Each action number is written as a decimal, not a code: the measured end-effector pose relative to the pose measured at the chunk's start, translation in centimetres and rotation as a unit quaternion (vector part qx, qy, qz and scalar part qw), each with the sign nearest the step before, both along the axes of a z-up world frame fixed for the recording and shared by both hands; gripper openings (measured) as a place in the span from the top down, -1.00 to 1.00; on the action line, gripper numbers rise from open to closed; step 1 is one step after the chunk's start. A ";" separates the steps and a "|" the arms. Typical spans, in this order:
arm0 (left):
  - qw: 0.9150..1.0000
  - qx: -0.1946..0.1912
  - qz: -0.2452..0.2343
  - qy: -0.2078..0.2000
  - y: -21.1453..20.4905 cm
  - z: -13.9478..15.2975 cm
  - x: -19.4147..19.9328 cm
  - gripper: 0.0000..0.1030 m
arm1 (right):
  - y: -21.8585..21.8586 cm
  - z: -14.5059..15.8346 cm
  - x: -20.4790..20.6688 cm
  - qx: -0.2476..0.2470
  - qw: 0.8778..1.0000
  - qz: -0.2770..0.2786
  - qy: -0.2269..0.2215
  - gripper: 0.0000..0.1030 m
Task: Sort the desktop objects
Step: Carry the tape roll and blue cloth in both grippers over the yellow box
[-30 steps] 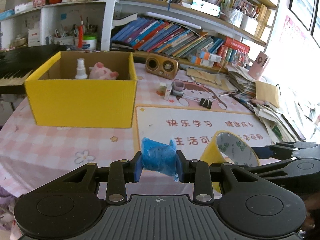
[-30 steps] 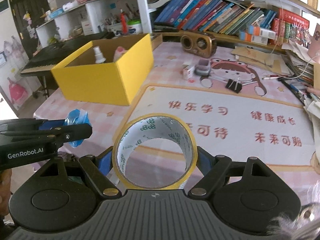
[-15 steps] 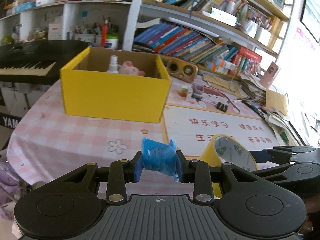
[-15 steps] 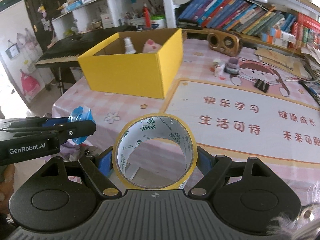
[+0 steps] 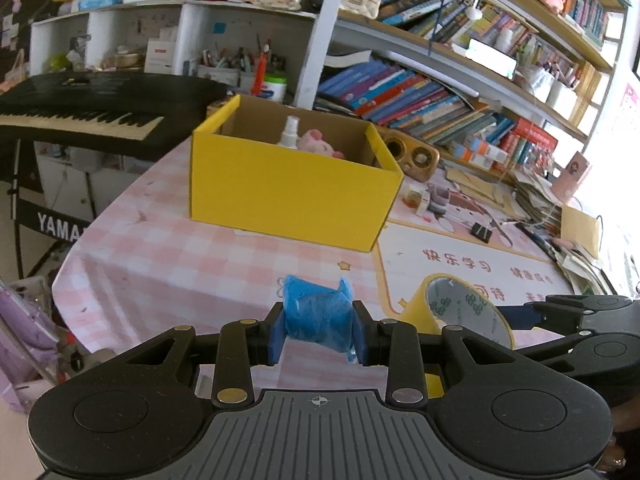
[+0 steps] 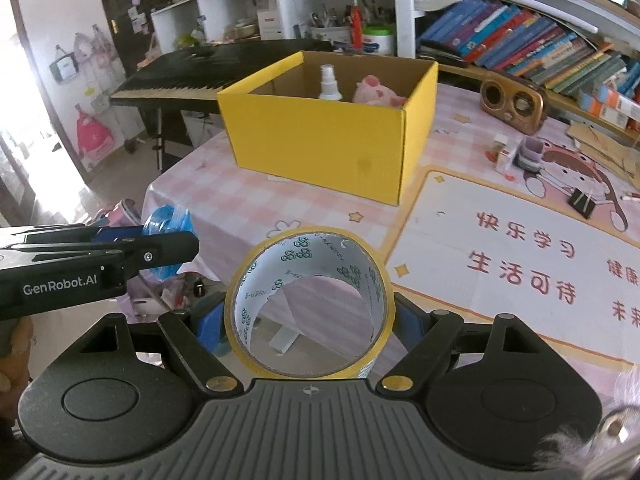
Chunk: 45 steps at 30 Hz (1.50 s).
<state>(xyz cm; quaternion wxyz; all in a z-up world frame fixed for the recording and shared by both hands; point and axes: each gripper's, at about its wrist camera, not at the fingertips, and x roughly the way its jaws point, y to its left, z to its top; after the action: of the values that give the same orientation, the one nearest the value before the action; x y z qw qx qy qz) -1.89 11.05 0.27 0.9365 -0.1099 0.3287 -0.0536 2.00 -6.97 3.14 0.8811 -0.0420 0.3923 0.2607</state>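
My left gripper [image 5: 318, 330] is shut on a small blue plastic-wrapped packet [image 5: 318, 316], held in the air near the table's front left corner. My right gripper [image 6: 306, 318] is shut on a yellow roll of tape [image 6: 306, 300], its hole facing the camera. Each gripper shows in the other's view: the tape roll [image 5: 460, 312] at the right, the blue packet [image 6: 168, 228] at the left. Ahead stands an open yellow cardboard box [image 5: 292, 196] [image 6: 320, 140] holding a white spray bottle [image 6: 330, 82] and a pink plush toy [image 6: 378, 92].
A pink checked tablecloth [image 5: 180, 256] and a printed desk mat [image 6: 520, 264] cover the table. Behind the box sit a brown speaker [image 6: 514, 102], small boxes, a black binder clip [image 6: 582, 202] and paper stacks. A black keyboard [image 5: 88, 108] and bookshelves stand beyond.
Both grippers have shifted left and back toward the table's front left corner, so the yellow box now sits further right in view. Both grips are unchanged.
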 end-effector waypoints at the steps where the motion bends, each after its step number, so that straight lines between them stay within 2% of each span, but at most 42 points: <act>1: 1.000 0.000 0.001 -0.001 0.1 0.0 0.0 0.39 | 0.1 0.0 0.1 0.000 1.000 0.002 0.000 -0.57; 22: 1.000 0.000 0.006 -0.007 1.1 0.5 1.2 0.39 | 1.1 0.4 1.4 0.001 1.000 0.005 -0.007 -0.57; 32: 1.000 -0.008 0.015 -0.013 1.0 0.8 3.0 0.39 | 1.4 0.9 2.9 -0.006 1.000 0.019 -0.012 -0.57; 38: 0.999 -0.015 0.031 -0.025 1.1 1.4 4.7 0.39 | 1.2 1.5 4.8 -0.001 0.999 0.025 -0.022 -0.57; 45: 0.997 -0.022 0.053 -0.058 1.9 2.9 8.2 0.39 | 1.1 3.5 8.6 0.010 0.998 0.030 -0.048 -0.56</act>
<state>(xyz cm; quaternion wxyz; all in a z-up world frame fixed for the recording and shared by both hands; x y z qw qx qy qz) 6.30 12.96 3.17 0.9528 -0.1446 0.2663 -0.0172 10.63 -5.82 6.69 0.8912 -0.0573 0.3450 0.2889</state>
